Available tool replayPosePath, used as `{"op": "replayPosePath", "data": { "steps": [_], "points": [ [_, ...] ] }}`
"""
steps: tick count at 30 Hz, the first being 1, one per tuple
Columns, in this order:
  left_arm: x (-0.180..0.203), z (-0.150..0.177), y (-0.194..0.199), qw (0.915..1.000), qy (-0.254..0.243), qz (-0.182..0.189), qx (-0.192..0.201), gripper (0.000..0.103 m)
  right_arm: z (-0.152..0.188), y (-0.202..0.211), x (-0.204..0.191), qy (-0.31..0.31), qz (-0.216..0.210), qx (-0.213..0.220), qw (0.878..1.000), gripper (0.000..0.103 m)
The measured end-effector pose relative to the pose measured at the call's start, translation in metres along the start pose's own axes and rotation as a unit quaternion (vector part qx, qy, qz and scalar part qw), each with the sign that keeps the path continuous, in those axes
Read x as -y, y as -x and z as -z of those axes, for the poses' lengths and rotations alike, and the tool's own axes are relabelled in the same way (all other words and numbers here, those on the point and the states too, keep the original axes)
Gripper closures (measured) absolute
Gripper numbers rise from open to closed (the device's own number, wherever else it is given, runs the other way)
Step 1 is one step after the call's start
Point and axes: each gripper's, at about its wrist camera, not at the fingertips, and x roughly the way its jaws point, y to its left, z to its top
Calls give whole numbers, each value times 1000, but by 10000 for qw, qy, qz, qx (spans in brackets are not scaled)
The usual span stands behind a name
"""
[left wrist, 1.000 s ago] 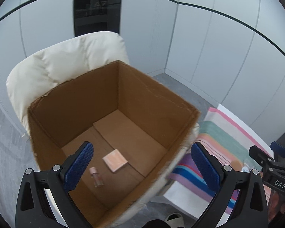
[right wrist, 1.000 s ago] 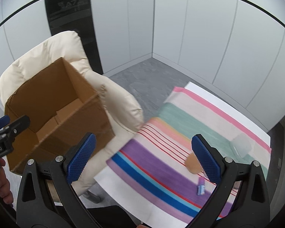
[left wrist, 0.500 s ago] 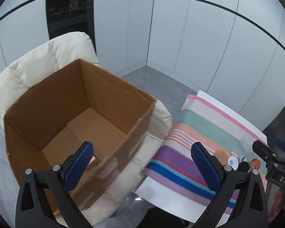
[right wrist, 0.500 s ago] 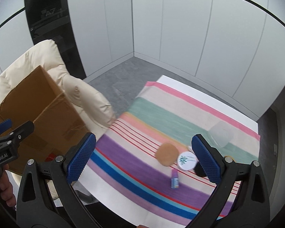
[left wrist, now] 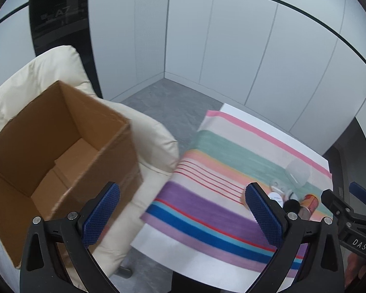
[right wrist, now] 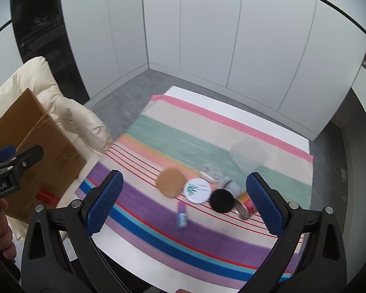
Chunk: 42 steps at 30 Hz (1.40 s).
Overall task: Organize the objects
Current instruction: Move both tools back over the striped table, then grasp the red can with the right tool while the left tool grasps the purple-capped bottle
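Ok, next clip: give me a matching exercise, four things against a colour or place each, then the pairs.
Things:
1. cardboard box
2. round lid
3. small tube
4. clear container

Descriptions:
A. on the green stripe
B. white with a teal mark
C. on the cream chair
D. on the purple stripe

Pairs: 1-C, 2-B, 3-D, 4-A

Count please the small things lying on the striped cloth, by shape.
Round flat: 3, the tan disc, white lid, black disc.
Tube: 1.
Can: 1.
Clear containers: 2.
Grey item: 1.
Total: 8.
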Motion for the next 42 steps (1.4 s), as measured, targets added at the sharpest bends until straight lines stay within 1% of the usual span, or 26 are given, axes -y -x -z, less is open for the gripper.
{"op": "replayPosePath", "data": {
  "steps": [8, 13, 20, 26, 31, 32, 34, 39, 40, 41, 42],
  "points": [
    [46, 0, -16, 9995, -169, 193, -158, 0, 18, -2, 40, -117, 210, -167, 9996, 1],
    [66, 3, -27, 9990, -192, 262, -316, 0, 29, -8, 64, -227, 303, -306, 9988, 1],
    [101, 16, -45, 9967, -521, 348, -514, 0, 42, -19, 87, -434, 352, -472, 9973, 1],
    [124, 44, -78, 9909, -917, 335, -924, 0, 55, -45, 103, -581, 392, -740, 9948, 1],
    [137, 64, -111, 9849, -1063, 474, -1280, 0, 69, -72, 119, -685, 381, -1024, 9917, 1],
    [141, 70, -119, 9821, -1126, 533, -1413, 1, 73, -76, 121, -686, 373, -1079, 9911, 1],
    [145, 78, -126, 9802, -1151, 566, -1512, 1, 82, -86, 126, -777, 365, -1251, 9884, 1],
    [155, 97, -140, 9752, -1267, 647, -1696, 1, 96, -102, 131, -793, 233, -1376, 9870, 1],
    [156, 98, -142, 9743, -1288, 637, -1736, 4, 97, -105, 131, -728, 227, -1392, 9873, 1],
    [160, 100, -146, 9726, -1298, 681, -1803, 7, 97, -109, 131, -633, 262, -1412, 9876, 1],
    [164, 101, -149, 9707, -1300, 775, -1864, 8, 96, -112, 131, -589, 279, -1415, 9878, 1]
  ]
}}
